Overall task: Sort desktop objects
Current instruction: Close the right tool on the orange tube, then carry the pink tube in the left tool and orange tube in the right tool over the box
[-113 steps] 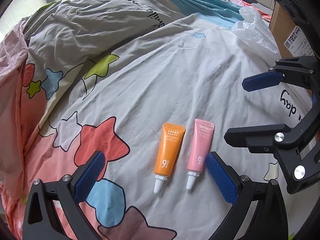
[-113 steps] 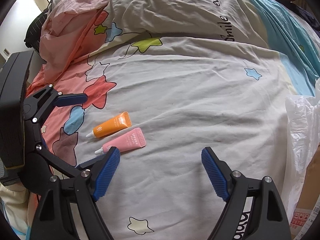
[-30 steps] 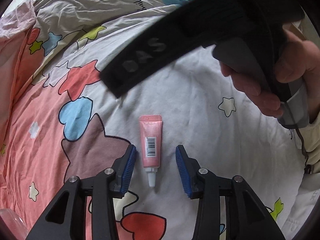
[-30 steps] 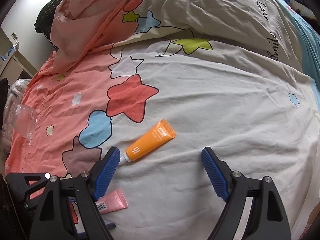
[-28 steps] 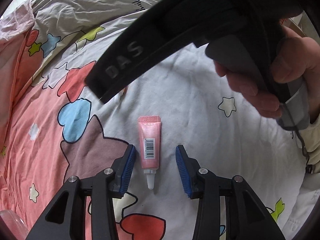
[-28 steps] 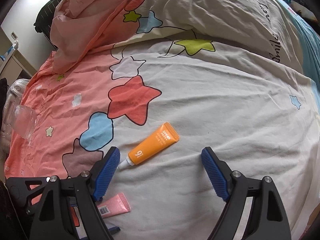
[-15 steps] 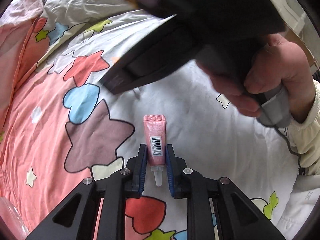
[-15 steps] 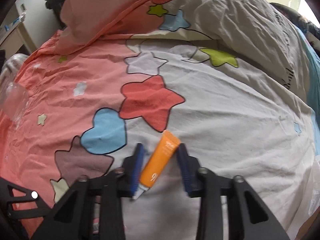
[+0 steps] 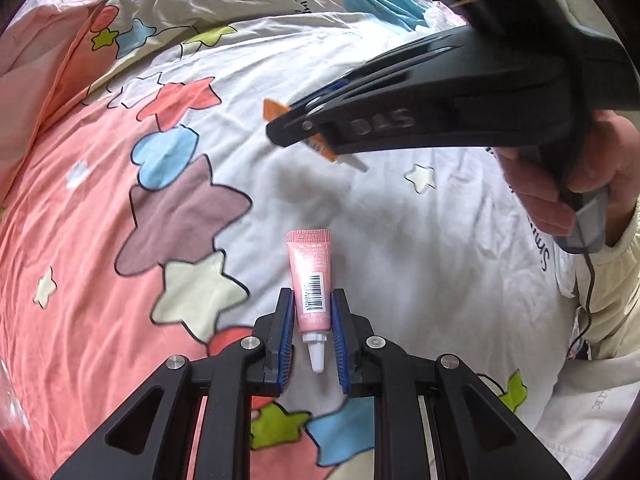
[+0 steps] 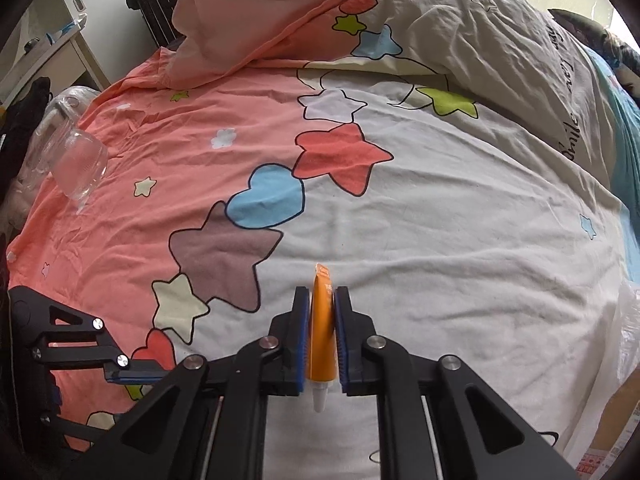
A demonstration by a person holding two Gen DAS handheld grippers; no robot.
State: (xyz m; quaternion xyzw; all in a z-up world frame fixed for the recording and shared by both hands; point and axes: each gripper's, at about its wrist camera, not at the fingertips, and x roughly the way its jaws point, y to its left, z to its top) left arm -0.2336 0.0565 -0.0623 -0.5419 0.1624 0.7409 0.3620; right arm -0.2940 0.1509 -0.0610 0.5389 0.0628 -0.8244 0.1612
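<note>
A small pink tube with a barcode and a white nozzle points toward the camera, and my left gripper is shut on its lower half, lifted above the star-print bedsheet. My right gripper is shut on an orange tube, held edge-on with its white nozzle pointing down toward the camera. In the left wrist view the right gripper hangs in the air to the upper right with the orange tube sticking out of it. The left gripper's fingers show at lower left of the right wrist view.
A clear glass jar lies at the bed's left edge. A bunched pink sheet and a grey quilt rise at the back. A bedside table stands far left. A person's hand grips the right gripper's handle. A plastic bag lies at right.
Both grippers have closed fully on their tubes and lifted them off the sheet. The orange tube has turned edge-on between the right fingers.
</note>
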